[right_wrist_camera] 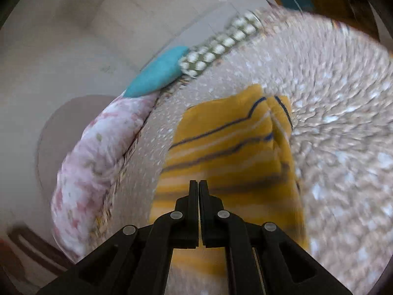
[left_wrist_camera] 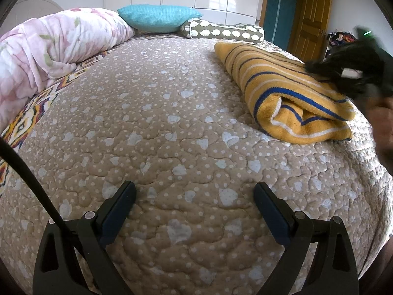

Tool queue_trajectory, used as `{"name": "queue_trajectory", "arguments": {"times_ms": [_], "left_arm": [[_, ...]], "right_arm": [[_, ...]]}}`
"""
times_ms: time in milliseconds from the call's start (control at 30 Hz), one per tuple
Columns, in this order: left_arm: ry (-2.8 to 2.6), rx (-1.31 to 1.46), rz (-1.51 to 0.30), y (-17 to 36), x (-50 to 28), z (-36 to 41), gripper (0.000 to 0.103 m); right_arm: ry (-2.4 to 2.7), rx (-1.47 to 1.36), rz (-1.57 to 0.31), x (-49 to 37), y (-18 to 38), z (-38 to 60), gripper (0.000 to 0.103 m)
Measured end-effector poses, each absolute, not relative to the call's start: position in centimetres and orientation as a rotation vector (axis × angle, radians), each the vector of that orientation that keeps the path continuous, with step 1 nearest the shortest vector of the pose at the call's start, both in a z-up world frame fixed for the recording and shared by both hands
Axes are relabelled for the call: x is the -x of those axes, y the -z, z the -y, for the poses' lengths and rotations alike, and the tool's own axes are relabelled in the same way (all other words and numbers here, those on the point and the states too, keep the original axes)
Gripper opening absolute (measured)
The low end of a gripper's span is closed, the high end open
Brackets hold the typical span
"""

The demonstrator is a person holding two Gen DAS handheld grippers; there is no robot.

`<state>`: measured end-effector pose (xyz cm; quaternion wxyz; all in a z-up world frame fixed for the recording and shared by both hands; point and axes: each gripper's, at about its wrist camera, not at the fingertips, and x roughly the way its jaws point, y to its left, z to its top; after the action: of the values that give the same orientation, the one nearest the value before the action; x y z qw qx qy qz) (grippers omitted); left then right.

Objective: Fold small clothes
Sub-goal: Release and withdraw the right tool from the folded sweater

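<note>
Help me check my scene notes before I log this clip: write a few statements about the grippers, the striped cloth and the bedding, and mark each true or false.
1. The left gripper is open, with nothing between its fingers. True.
2. The right gripper is wide open. False: its fingers are closed together.
3. The yellow striped cloth lies folded on the quilted bedspread. True.
4. The teal pillow lies on top of the striped cloth. False: it lies at the far end of the bed, apart from it.
5. The floral duvet is spread flat. False: it is bunched up.

1 striped garment [left_wrist_camera: 289, 86], 2 pillows [left_wrist_camera: 159, 17]
</note>
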<state>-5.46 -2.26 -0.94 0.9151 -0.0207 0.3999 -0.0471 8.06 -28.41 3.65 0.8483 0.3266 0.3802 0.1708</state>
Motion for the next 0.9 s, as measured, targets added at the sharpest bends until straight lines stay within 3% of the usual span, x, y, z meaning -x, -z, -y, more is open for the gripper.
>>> {"name": "queue_trajectory", "arguments": {"times_ms": [133,267,433,700,900], "left_arm": [[0.096,0.043,-0.813,0.9,5.7,2.3,0.096],[0.091,0.04,-0.812,0.9,5.6,2.4,0.096],[0.082,0.032,-0.816,1.0,5.7,2.6,0.096],[0.064,0.014,-0.828,1.0,5.5,3.0,0.097],[0.025,-0.005,-0.872,1.1,4.9,3.4,0.1]], "right_arm": [[-0.236,-0.777,-0.854,-11.0,-0.2,32.0,0.0],[-0.118,-0.608,-0.792,-8.1,-2.4,32.1,0.002],[-0.147,-0.422,-0.715,-4.3,-5.7,29.4,0.037],[-0.099,-0.386,-0.779,3.2,-1.9,31.3,0.039],[0.069,-0.312,-0.777,6.3,0.0,34.8,0.049]]}}
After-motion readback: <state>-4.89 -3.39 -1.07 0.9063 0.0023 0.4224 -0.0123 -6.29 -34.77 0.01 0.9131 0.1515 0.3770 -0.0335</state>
